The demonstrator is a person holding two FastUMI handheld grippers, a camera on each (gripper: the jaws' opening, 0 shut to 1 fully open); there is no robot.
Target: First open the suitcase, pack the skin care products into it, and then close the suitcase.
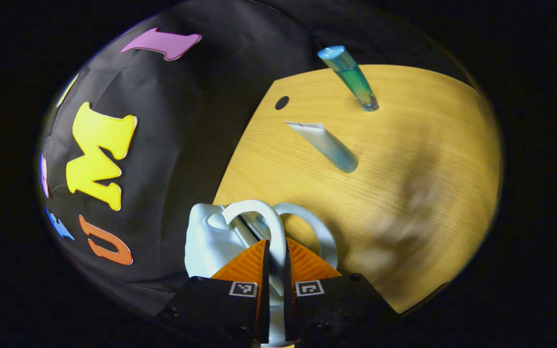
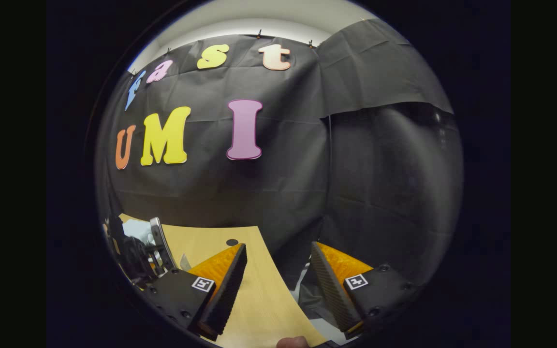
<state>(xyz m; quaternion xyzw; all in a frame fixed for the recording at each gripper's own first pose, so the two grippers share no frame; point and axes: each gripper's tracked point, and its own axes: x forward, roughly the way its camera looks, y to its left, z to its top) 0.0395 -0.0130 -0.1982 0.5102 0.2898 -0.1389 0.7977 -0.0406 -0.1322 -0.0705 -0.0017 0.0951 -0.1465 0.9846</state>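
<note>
White suitcase handle [image 1: 259,217] is pinched tight in the left gripper [image 1: 276,261], right gripper [image 2: 278,275] wide open w/ nothing, tubes [image 1: 327,145] farther back on the table [image 1: 428,169]; handle might slip out, grip's thin.

tube [image 1: 326,143] lying on table [image 1: 404,193]; bottle [image 1: 349,76] behind it, apart.

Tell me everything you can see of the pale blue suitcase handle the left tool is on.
The handle is a smooth, glossy pale loop, plastic by its look, arching up from the light blue suitcase at the wooden table's edge. A second matching loop sits just behind it. The left tool is closed on the front loop, both fingers pressing its sides.
</note>
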